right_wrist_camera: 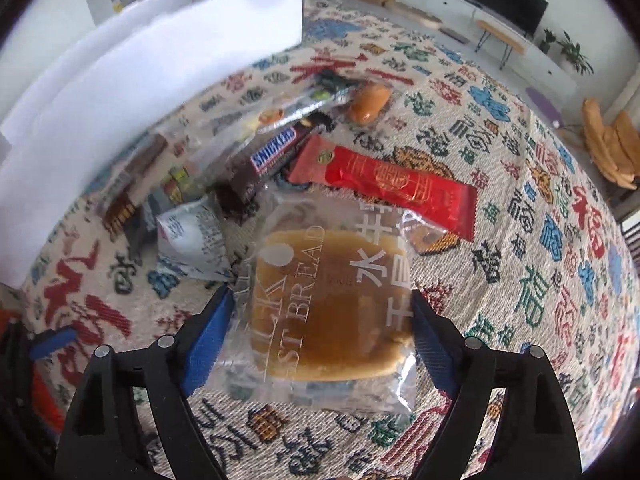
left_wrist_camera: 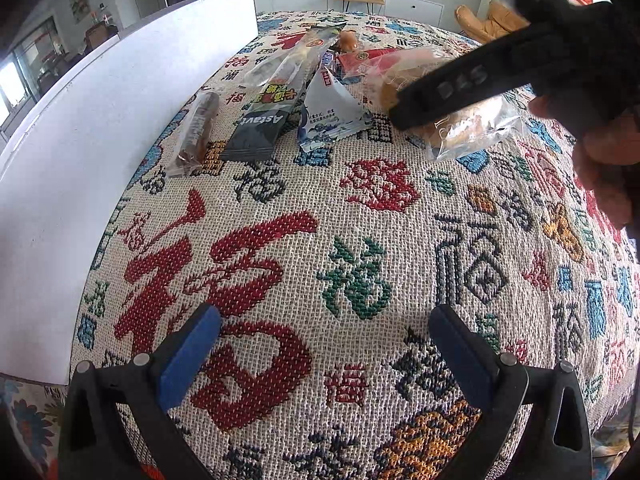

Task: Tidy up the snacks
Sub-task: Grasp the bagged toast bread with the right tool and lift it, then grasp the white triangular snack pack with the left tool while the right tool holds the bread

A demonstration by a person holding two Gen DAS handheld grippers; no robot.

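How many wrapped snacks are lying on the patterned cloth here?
7, possibly more hidden in the pile: bread packet between the right gripper fingers; red packet; Snickers bar; white pouch; brown bar; long Astavita packet; small orange snack.

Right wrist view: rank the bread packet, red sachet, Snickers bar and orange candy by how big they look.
1. bread packet, though it sits nearest the camera, which inflates it
2. red sachet
3. Snickers bar, partly covered, so its place against the sachet is unsure
4. orange candy
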